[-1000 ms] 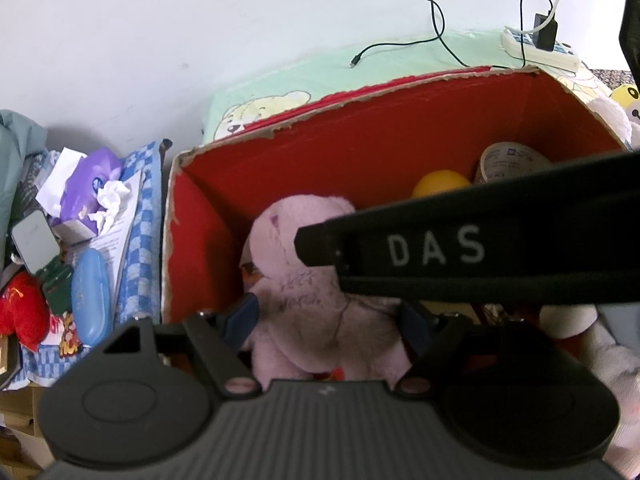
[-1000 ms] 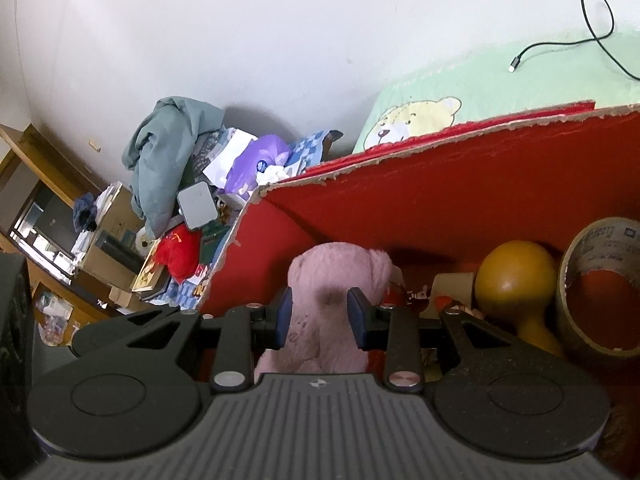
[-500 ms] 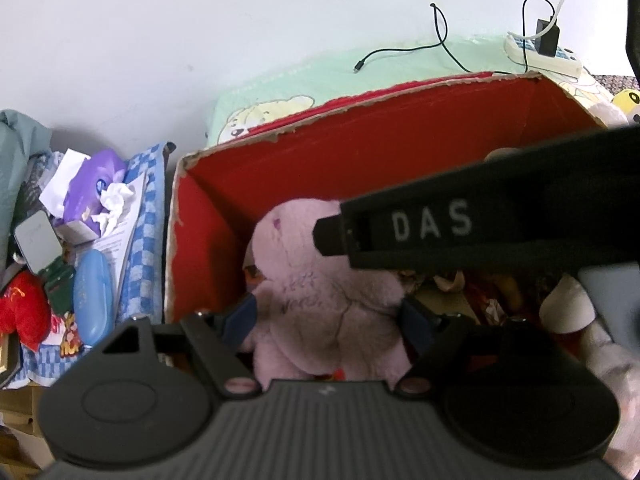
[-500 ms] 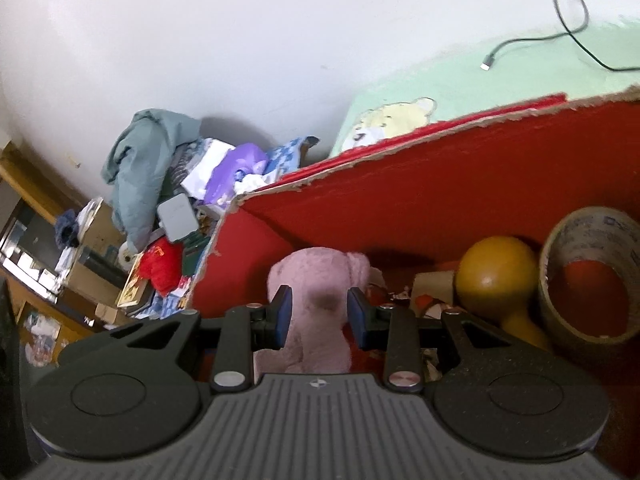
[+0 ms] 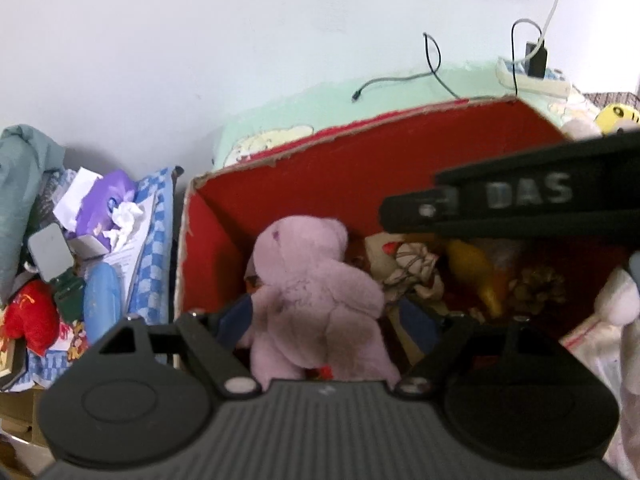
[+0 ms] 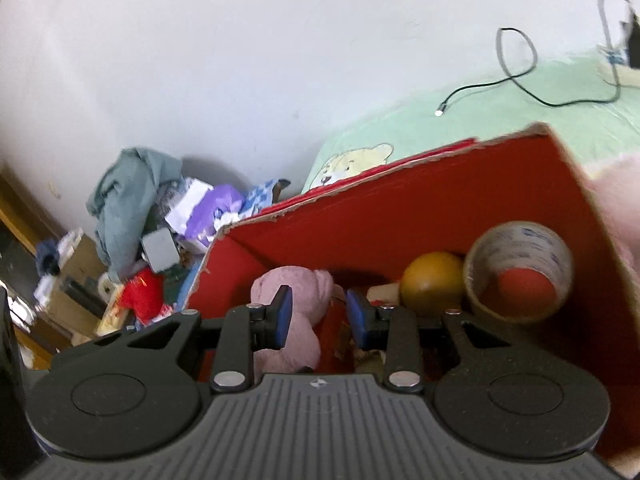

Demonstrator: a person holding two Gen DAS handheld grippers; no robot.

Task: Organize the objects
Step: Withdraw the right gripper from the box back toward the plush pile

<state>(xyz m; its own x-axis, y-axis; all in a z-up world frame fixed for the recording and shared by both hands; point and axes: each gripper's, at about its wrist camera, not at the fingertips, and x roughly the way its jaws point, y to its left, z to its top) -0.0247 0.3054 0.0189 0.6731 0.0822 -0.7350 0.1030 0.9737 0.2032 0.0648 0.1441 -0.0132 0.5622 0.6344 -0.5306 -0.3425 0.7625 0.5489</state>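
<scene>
Lower centre, the left gripper (image 5: 326, 320) is opening around the pink teddy bear (image 5: 316, 288) in the red box (image 5: 360, 168); the right gripper (image 6: 318, 316) gapes empty.

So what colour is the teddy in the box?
Pale pink. The plush teddy inside the red cardboard box shows best in the left wrist view.

The plush bear (image 6: 294, 284) sits inside the cardboard box (image 6: 400, 216), in its corner at nine o'clock; at three o'clock of the bear, along the far wall, lies the ball-headed toy (image 6: 432, 280); further toward three o'clock leans the tape roll (image 6: 520, 272); outside the box, at nine o'clock, a heap of clutter (image 5: 92, 240); behind the box, at twelve o'clock, the printed sheet (image 6: 500, 120) with a cable (image 6: 516, 76) on it.
</scene>
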